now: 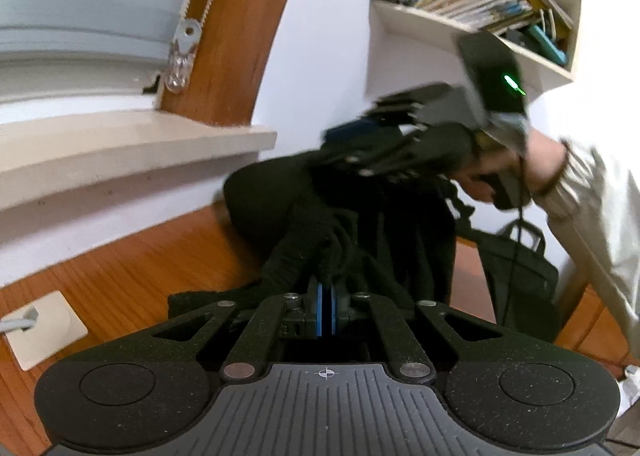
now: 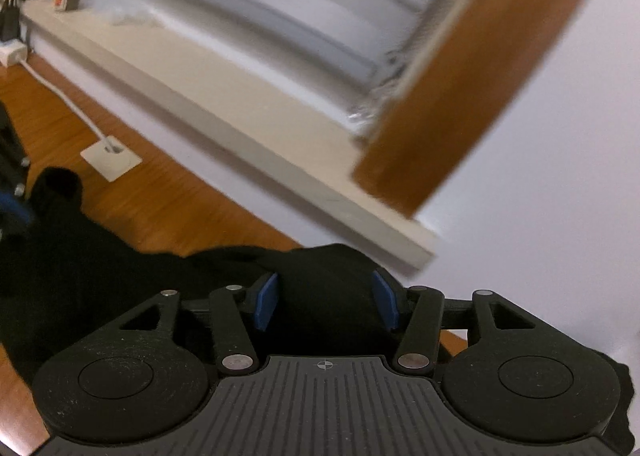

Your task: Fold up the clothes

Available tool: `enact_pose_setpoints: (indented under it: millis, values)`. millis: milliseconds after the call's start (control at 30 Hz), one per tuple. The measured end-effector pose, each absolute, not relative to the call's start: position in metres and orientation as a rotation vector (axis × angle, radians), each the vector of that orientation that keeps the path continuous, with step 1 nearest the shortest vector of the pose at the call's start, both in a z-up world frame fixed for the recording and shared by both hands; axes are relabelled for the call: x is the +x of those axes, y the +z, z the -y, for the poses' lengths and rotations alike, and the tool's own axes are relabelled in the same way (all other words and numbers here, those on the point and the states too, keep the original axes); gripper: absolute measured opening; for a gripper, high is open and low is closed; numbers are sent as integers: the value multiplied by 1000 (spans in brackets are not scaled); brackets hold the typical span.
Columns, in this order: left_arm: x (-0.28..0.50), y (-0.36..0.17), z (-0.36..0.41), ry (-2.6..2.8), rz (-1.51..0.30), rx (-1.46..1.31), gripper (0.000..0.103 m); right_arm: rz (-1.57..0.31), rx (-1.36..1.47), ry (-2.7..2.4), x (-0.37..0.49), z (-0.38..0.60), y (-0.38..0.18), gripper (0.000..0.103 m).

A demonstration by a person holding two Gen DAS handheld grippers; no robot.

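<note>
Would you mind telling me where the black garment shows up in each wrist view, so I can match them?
Left wrist view: the black garment fills the centre, rising from the wooden floor.
Right wrist view: the black garment runs along the lower left to centre.
Shared landmark: the white floor socket plate.

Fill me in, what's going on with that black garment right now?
A person is folding a black garment on a wooden table by the window, a claw in each hand. The left claw is shut on a bunch of the cloth. The right claw stands open over another part of it, pads apart and not pressing the cloth. The garment is bunched up, not yet folded flat.
</note>
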State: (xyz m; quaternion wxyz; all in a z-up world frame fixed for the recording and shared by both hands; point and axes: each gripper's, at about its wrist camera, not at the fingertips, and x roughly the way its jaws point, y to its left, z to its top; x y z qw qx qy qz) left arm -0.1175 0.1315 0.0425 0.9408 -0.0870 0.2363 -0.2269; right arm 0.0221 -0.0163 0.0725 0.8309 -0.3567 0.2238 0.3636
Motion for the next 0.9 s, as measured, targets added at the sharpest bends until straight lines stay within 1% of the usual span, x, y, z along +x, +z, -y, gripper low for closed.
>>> enact_pose_setpoints:
  millis: [67, 133, 167, 200, 267, 300, 467, 667, 733, 833, 900]
  values:
    - [-115, 38, -129, -454, -506, -163, 4, -522, -793, 774, 23, 8, 66, 52]
    - [-113, 34, -128, -452, -520, -158, 4, -513, -800, 755, 23, 7, 66, 51]
    - [-113, 34, -128, -450, -522, -158, 4, -507, -802, 746, 24, 7, 66, 44]
    - [-113, 34, -129, -450, -522, -160, 4, -502, -804, 736, 24, 7, 67, 23]
    - [-115, 35, -130, -455, -518, -161, 4, -491, -808, 717, 24, 7, 67, 12]
    - [-116, 36, -129, -458, -515, -161, 4, -486, -809, 707, 24, 6, 68, 10]
    - [-123, 43, -130, -456, -490, -162, 4, -315, -737, 574, 16, 30, 103, 6]
    - [-127, 49, -134, -446, -483, -173, 4, -173, -671, 420, 11, 78, 158, 1]
    - [-128, 49, -137, -427, -486, -167, 4, -58, -655, 297, 6, 100, 182, 1]
    - [-130, 51, -148, -414, -472, -193, 4, -89, -571, 276, 9, 143, 223, 1]
    - [-130, 51, -152, -440, -465, -210, 4, -132, -602, 289, 10, 153, 222, 1]
